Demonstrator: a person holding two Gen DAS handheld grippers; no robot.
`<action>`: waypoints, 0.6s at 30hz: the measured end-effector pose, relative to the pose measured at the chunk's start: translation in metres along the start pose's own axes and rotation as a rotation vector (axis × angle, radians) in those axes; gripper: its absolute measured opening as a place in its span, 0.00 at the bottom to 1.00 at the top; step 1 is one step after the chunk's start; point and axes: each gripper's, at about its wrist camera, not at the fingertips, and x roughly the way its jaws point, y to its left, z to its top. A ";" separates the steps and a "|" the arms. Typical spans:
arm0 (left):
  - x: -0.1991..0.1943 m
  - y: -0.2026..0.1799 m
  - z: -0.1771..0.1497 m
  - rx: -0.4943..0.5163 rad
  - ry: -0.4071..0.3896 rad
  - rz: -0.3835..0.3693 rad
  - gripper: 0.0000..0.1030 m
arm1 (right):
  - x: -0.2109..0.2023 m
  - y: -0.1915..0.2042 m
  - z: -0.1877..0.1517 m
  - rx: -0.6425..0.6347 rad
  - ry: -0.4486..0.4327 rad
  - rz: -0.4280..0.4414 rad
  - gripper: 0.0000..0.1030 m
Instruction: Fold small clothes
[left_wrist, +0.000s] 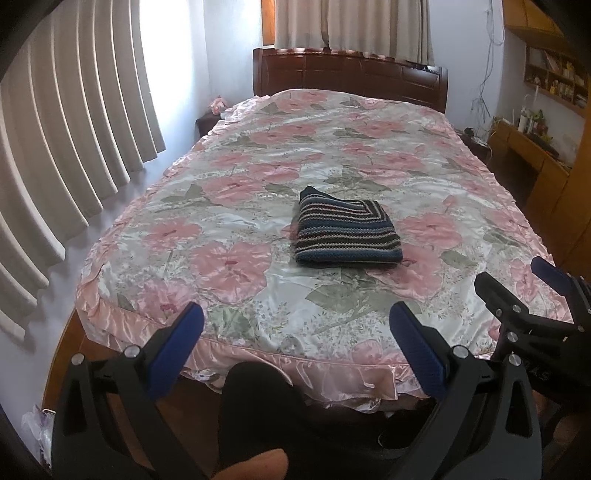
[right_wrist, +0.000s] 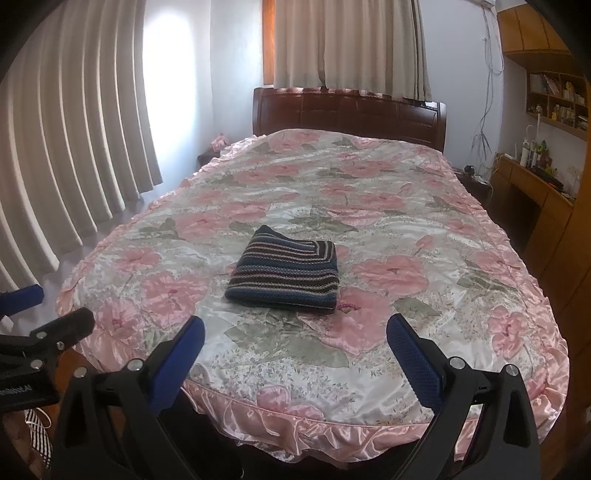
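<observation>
We are holding the left gripper (left_wrist: 295, 332) and the right gripper (right_wrist: 295, 338) spread wide and empty, hovering at the near edge of the bed (left_wrist: 258, 354). The striped knit garment (left_wrist: 347, 232) is lying well beyond them on the floral bedspread, already a compact rectangle, so we are judging the folding essentially finished.

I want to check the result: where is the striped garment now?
The folded striped garment lies on the floral bedspread, near the middle of the bed toward its foot end, ahead of both open tools and touching neither.
</observation>
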 end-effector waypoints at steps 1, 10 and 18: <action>0.001 0.001 0.000 -0.003 0.001 -0.001 0.97 | -0.001 0.000 -0.001 0.000 -0.001 -0.001 0.96; 0.000 0.001 -0.003 -0.008 0.005 -0.005 0.97 | -0.002 -0.001 -0.002 0.001 -0.005 0.001 0.96; 0.000 0.002 -0.004 -0.008 0.009 -0.003 0.97 | -0.002 0.000 -0.002 0.001 -0.004 0.003 0.96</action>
